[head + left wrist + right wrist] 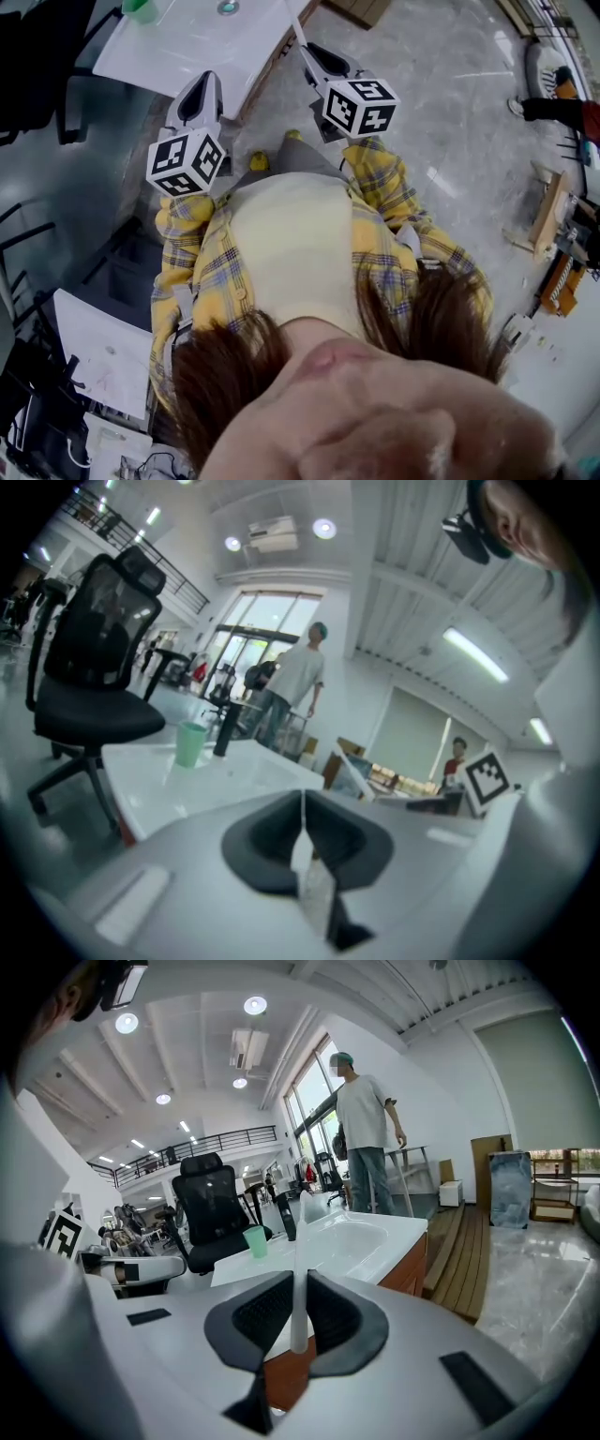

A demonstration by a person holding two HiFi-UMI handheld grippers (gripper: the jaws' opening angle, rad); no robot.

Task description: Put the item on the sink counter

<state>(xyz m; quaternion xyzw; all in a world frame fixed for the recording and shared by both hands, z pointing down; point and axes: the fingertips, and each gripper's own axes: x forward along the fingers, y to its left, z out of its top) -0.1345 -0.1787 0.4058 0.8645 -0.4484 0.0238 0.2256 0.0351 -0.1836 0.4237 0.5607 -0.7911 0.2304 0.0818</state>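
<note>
The right gripper is clenched on a thin white stick. Its 2 dark pads press the stick's lower end from both sides, and the stick stands upright out past the fingertips. In the head view the same stick pokes forward from the right gripper, over the edge of the sink counter.

The left gripper has its jaws closed together, with only a pale seam between the pads. I cannot tell whether anything thin sits in that seam. In the head view the left gripper is held beside the right one, just short of the counter's near edge.

Ahead of the right fingers lies the white sink counter with its basin. A green cup and a dark bottle stand on it, ahead and left of the fingertips. A black chair is further left, and a person stands beyond the counter.
</note>
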